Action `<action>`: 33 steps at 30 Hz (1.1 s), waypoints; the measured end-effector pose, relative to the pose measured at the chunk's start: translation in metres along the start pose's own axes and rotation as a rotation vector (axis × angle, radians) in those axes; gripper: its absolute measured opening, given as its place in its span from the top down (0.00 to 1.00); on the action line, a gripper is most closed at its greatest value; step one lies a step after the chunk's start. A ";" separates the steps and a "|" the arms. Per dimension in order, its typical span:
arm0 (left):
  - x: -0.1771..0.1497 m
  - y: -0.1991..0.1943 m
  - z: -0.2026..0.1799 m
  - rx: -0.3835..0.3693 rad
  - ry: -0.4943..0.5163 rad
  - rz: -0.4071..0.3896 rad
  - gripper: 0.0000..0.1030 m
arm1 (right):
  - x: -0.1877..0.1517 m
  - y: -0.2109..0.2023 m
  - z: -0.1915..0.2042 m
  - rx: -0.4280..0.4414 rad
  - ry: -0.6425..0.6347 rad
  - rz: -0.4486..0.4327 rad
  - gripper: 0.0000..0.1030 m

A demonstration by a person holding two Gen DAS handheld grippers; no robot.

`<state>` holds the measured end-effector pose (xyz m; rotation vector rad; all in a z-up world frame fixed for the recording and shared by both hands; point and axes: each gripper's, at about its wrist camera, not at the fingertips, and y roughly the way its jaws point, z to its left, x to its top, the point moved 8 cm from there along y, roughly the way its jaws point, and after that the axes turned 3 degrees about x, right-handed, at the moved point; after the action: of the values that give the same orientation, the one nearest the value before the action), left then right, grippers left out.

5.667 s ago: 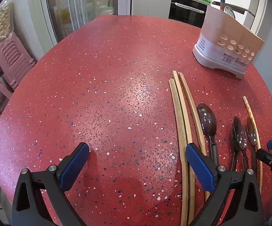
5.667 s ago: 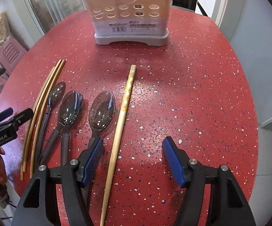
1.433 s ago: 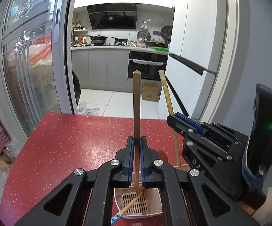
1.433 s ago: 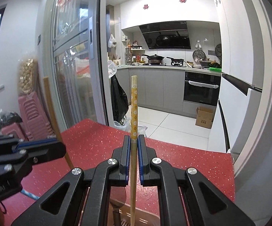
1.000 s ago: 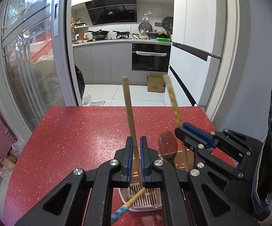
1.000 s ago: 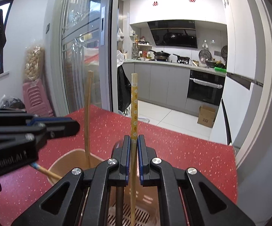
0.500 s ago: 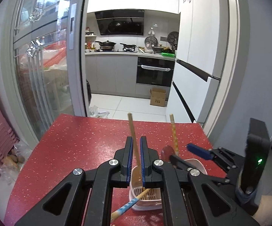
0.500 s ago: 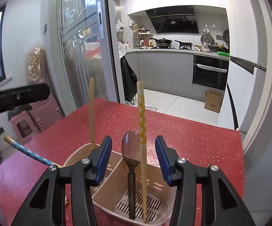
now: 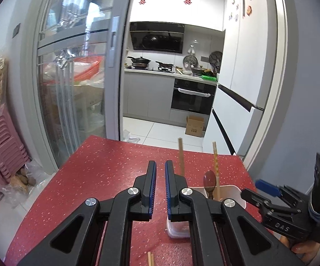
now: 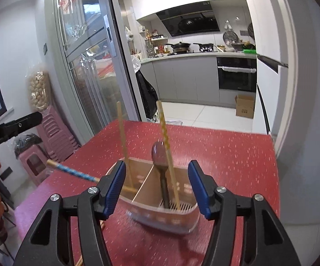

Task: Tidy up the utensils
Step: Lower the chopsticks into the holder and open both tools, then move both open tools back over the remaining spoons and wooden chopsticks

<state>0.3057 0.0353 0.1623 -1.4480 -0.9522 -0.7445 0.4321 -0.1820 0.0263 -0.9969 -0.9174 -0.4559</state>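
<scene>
Left claw [image 9: 160, 177]: jaws all but closed, nothing between them.
Right claw [image 10: 156, 187]: jaws have just been opening; parted wide, empty, the patterned yellow chopstick [image 10: 166, 153] standing free ahead.
Holder: beige divided plastic utensil caddy [image 10: 160, 216] on the red speckled tabletop [image 10: 226, 155], directly ahead of and below right claw.
Contents: plain wooden chopstick [image 10: 122, 137], blue-tipped chopstick [image 10: 71, 170] leaning out leftwards, dark spoon [image 10: 159, 153].
Remaining: pale chopstick ends [image 9: 150, 258] lie below left claw, long axis running towards it; left hand nearer, probably.
</scene>
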 end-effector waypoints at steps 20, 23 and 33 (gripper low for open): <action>-0.137 -0.022 0.069 0.067 -0.066 0.218 0.00 | -0.156 -0.025 0.006 -0.074 0.239 0.291 0.26; -0.163 -0.010 0.070 0.079 -0.074 0.239 0.00 | -0.177 -0.030 0.007 -0.080 0.262 0.317 0.23; -0.265 0.056 0.061 0.085 0.039 0.410 0.00 | -0.227 -0.035 0.020 -0.126 0.263 0.410 0.21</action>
<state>0.2272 0.0616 -0.1031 -1.4851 -0.6192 -0.4222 0.2718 -0.1970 -0.1391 -1.1752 -0.4368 -0.2896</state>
